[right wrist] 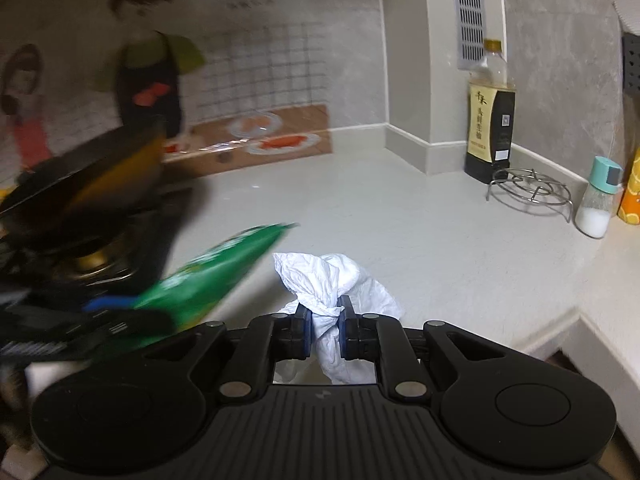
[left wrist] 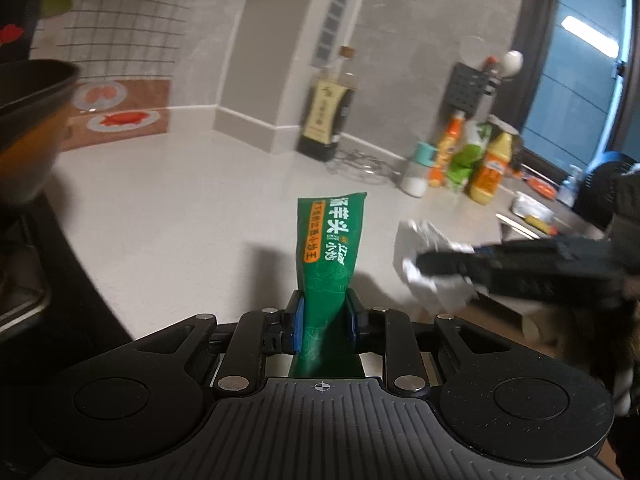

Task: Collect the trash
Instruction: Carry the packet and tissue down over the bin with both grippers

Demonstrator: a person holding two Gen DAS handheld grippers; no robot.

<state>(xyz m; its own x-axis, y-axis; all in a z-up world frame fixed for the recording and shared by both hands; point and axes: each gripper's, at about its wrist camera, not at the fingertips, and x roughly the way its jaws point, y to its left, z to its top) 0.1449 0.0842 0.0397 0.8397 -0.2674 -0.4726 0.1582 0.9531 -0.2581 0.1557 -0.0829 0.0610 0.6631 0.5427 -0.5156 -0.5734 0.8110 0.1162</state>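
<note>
A green snack wrapper (left wrist: 326, 256) with white lettering stands up between the blue pads of my left gripper (left wrist: 325, 316), which is shut on its lower part above the pale counter. In the right wrist view the same green wrapper (right wrist: 216, 276) shows blurred at the left. A crumpled white paper tissue (right wrist: 326, 284) is pinched between the pads of my right gripper (right wrist: 325, 320), held clear of the counter. From the left wrist view the white tissue (left wrist: 424, 268) hangs at the tip of the right gripper (left wrist: 424, 264), to the right of the wrapper.
A dark pan (right wrist: 80, 176) sits on the stove at the left. A tall soy sauce bottle (right wrist: 490, 120), a wire trivet (right wrist: 530, 190) and a salt shaker (right wrist: 598, 198) stand along the back wall. Sauce bottles (left wrist: 490, 168) and a sink (left wrist: 532, 216) lie at the right.
</note>
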